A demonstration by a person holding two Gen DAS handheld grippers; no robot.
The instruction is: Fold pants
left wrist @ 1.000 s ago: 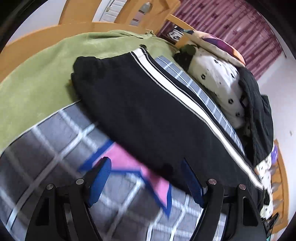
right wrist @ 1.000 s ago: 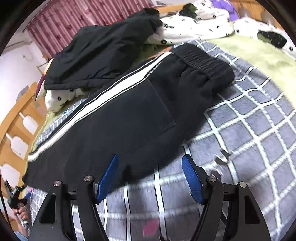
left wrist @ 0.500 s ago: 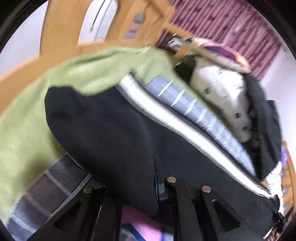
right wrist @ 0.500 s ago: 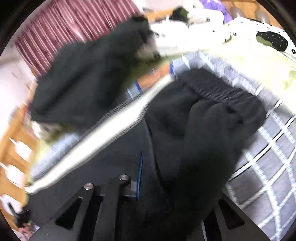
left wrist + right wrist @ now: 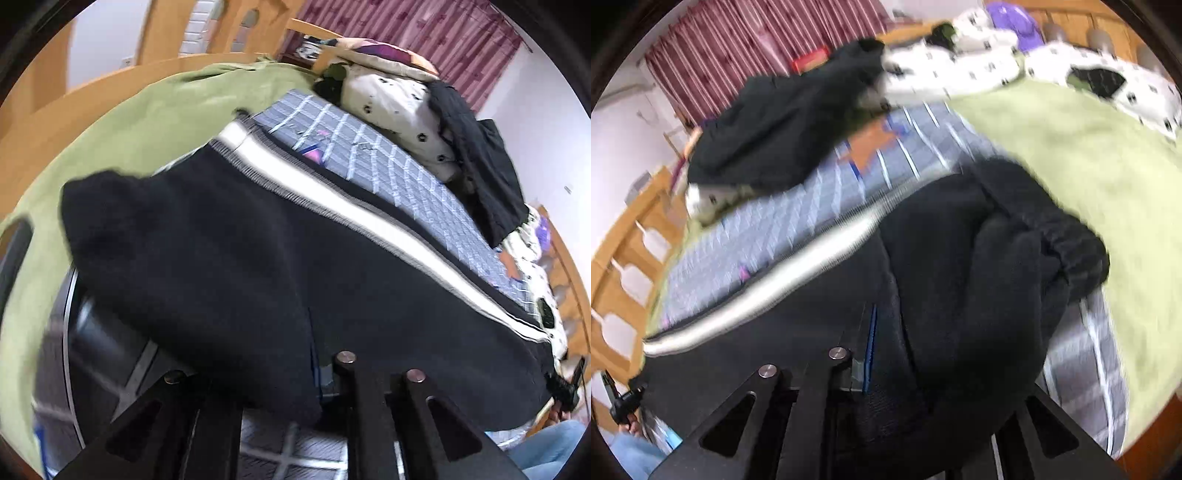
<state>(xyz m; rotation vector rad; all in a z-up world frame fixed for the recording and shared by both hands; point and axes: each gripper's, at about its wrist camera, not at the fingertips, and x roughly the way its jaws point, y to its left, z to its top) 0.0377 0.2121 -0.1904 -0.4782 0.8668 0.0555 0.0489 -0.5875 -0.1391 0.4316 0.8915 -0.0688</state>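
Black pants [image 5: 280, 258] with a white side stripe [image 5: 332, 199] stretch across the checked grey bedsheet [image 5: 406, 173]. My left gripper [image 5: 314, 373] is shut on the near edge of the leg end and holds it raised; the cloth drapes over the fingers and hides them. In the right wrist view the pants [image 5: 960, 277] bunch at the elastic waistband [image 5: 1067, 236]. My right gripper [image 5: 875, 354] is shut on the near edge by the waist and lifts it; only a thin blue pad edge shows.
A green blanket [image 5: 140, 122] lies at the left of the bed and also shows in the right wrist view [image 5: 1089, 155]. A black garment [image 5: 783, 122] and spotted white bedding [image 5: 399, 99] are piled along the far side. A wooden bed frame [image 5: 92, 88] rims the bed.
Both grippers went from open above the sheet to shut on the pants' near edge. They have lifted it and carried it toward the far side, and the sheet beyond the stripe now shows.
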